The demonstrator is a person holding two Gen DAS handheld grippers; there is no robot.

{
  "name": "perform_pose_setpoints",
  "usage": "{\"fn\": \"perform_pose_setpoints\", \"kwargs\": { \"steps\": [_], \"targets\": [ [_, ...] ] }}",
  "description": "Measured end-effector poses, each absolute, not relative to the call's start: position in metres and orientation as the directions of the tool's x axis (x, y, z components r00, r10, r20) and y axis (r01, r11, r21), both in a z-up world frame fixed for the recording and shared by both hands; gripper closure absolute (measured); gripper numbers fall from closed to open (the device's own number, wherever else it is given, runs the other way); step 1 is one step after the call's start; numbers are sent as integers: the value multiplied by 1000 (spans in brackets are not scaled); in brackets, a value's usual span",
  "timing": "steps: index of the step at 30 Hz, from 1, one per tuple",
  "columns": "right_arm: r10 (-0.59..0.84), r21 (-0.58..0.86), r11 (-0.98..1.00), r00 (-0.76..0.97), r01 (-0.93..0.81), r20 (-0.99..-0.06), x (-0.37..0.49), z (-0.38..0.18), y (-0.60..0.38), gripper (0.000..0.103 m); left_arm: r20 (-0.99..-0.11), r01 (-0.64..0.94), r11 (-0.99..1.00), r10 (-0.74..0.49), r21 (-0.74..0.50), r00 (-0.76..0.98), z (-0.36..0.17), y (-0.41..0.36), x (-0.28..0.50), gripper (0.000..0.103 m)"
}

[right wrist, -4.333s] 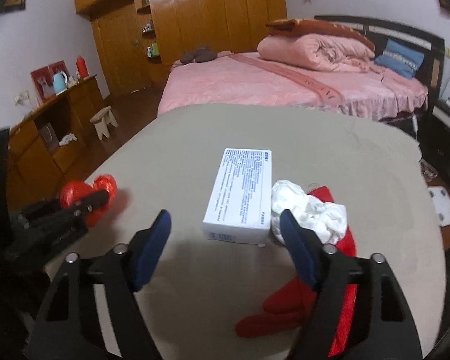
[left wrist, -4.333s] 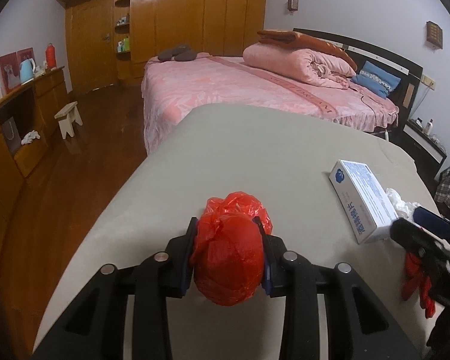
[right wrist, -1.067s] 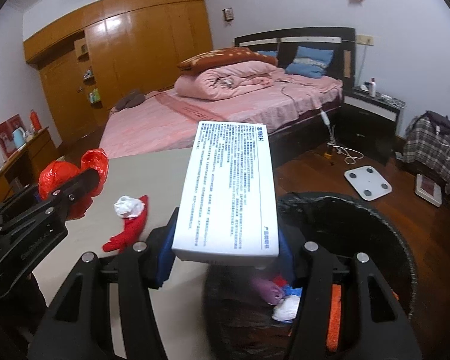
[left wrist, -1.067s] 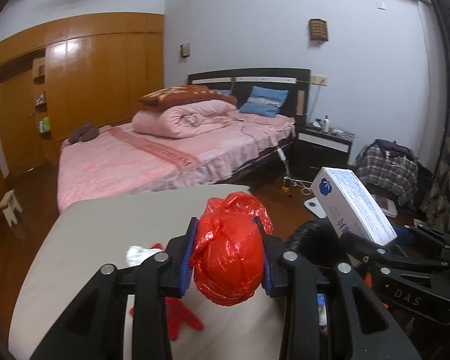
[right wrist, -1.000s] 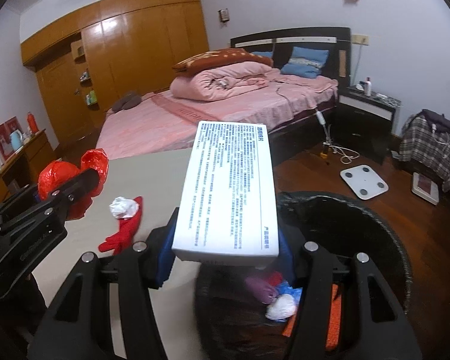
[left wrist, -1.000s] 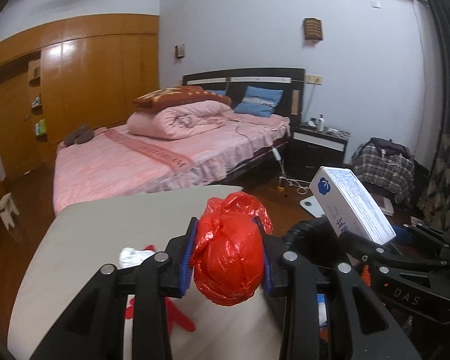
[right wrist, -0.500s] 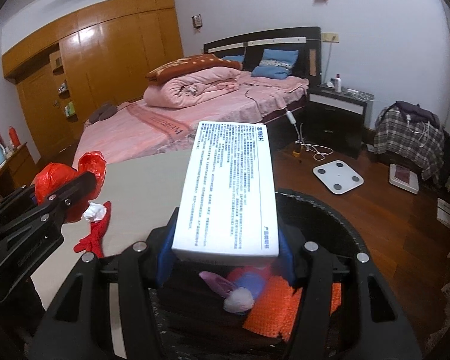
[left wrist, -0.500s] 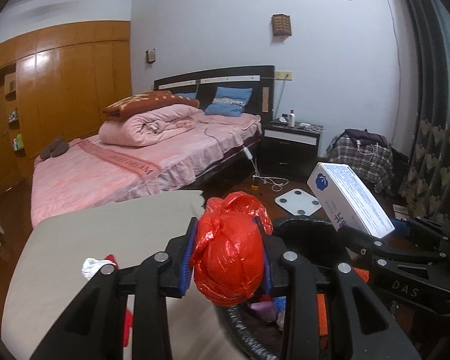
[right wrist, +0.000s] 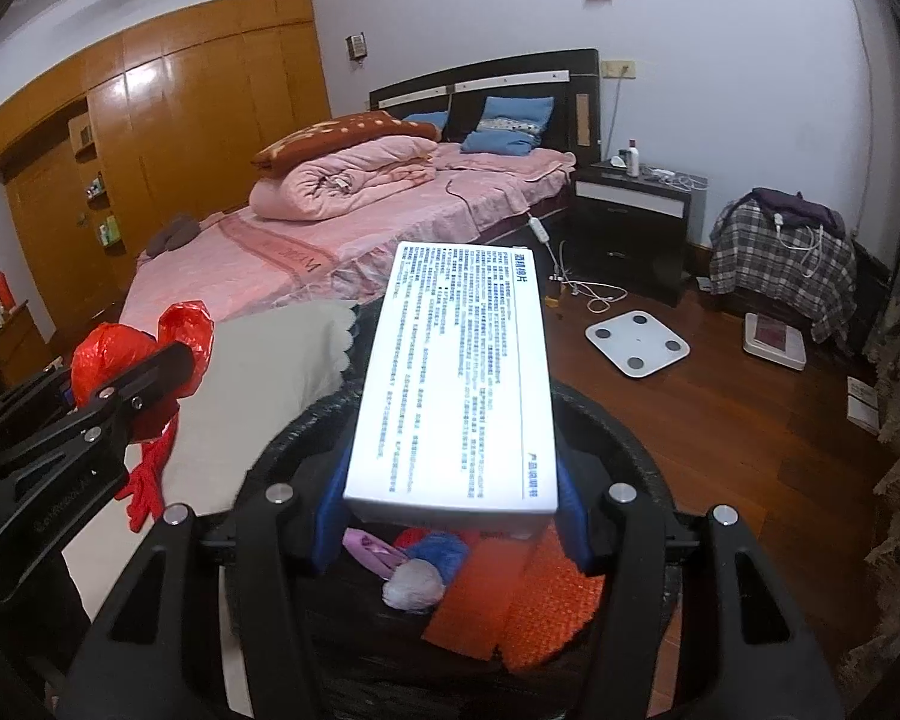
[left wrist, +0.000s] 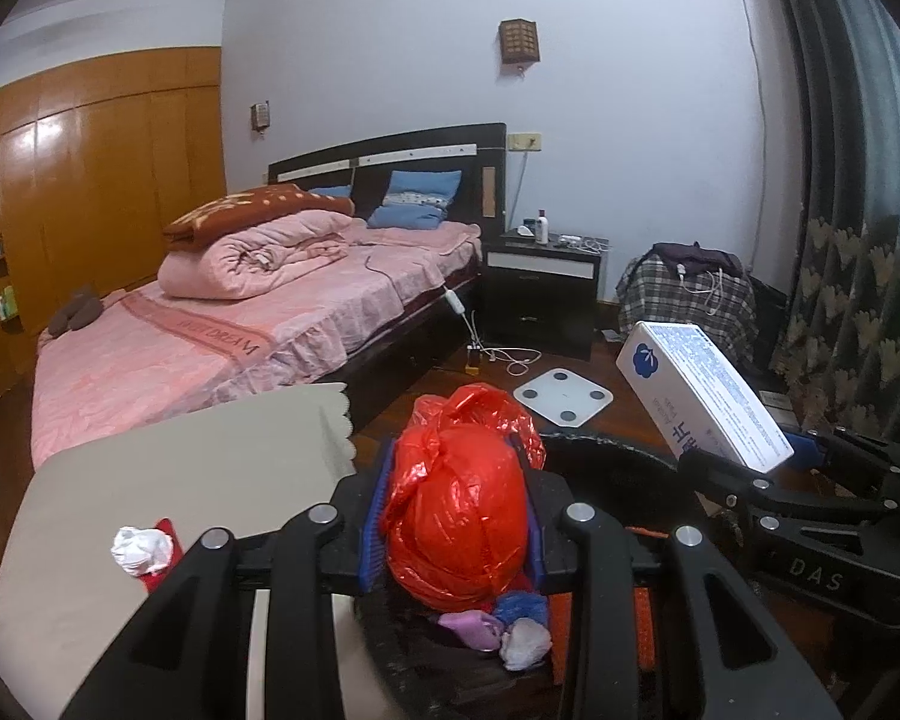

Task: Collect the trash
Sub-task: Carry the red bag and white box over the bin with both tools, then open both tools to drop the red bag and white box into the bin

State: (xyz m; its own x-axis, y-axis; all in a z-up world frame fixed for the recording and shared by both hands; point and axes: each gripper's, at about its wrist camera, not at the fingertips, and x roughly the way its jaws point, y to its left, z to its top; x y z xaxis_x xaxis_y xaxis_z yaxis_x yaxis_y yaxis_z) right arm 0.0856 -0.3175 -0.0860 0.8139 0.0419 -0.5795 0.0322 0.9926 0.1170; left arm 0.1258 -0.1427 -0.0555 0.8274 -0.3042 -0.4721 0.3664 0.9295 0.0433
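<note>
Right wrist view: right gripper [right wrist: 447,531] clamps the white printed box [right wrist: 453,381] above the black trash bin [right wrist: 642,456], poised, apparently, for dropping.
Left wrist view: left gripper [left wrist: 453,519] pinches a knotted red plastic bag [left wrist: 456,510] over the bin's near edge.
Left behind: crumpled tissue [left wrist: 141,549] on the grey table [left wrist: 180,468].
Hidden: bin's floor, beneath earlier litter.

I read "DAS" on the right gripper [left wrist: 810,468] body; bedspread [left wrist: 168,354] band prob. says "DREAM"; white box [right wrist: 453,384] print too small.
</note>
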Motion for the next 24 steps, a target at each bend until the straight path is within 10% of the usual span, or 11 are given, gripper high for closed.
{"fn": "perform_pose_setpoints", "kwargs": {
  "steps": [24],
  "targets": [
    [14,94,994,768,61,-640,105,-123,-350,48,-561,409,913,-330,17,759,-96,-180,161,68]
  ]
}}
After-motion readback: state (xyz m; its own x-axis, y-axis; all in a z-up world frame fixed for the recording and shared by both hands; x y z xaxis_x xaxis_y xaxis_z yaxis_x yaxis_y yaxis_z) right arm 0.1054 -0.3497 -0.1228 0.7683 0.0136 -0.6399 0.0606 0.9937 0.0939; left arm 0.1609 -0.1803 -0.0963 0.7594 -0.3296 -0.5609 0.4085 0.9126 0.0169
